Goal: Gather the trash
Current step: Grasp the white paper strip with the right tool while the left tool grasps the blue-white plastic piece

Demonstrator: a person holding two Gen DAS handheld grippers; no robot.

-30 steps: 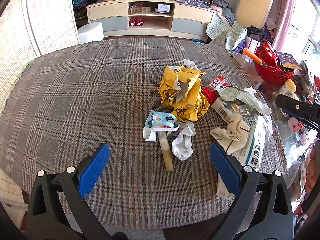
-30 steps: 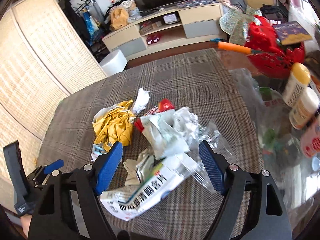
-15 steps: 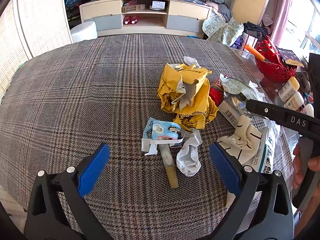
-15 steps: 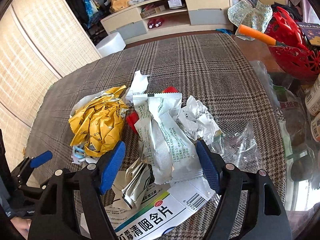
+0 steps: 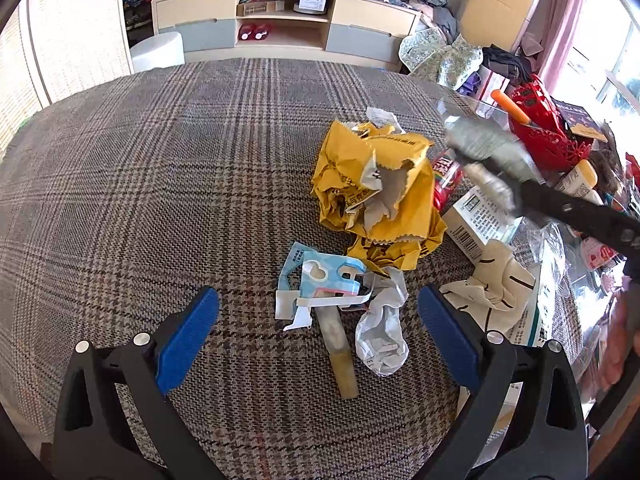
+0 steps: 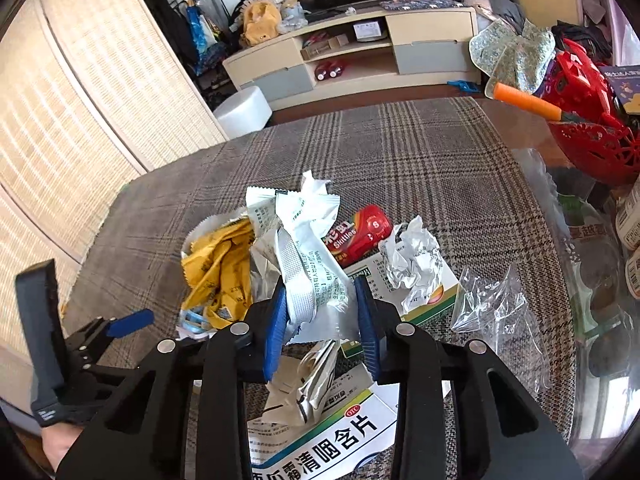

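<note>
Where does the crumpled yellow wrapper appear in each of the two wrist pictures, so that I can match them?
Left wrist view: the yellow wrapper lies right of centre on the plaid cloth, just beyond the blue-and-white card.
Right wrist view: the yellow wrapper lies left of centre, beside the white packet that the right gripper pinches.
Shared landmark: the red candy tube, right of the wrapper in both views.

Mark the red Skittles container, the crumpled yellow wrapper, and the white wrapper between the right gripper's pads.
Red Skittles container (image 6: 357, 237): right wrist view, on its printed label.
Crumpled yellow wrapper (image 5: 404, 208): left wrist view, on its lower body.
White wrapper (image 6: 316, 276): right wrist view, on its printed middle.
</note>
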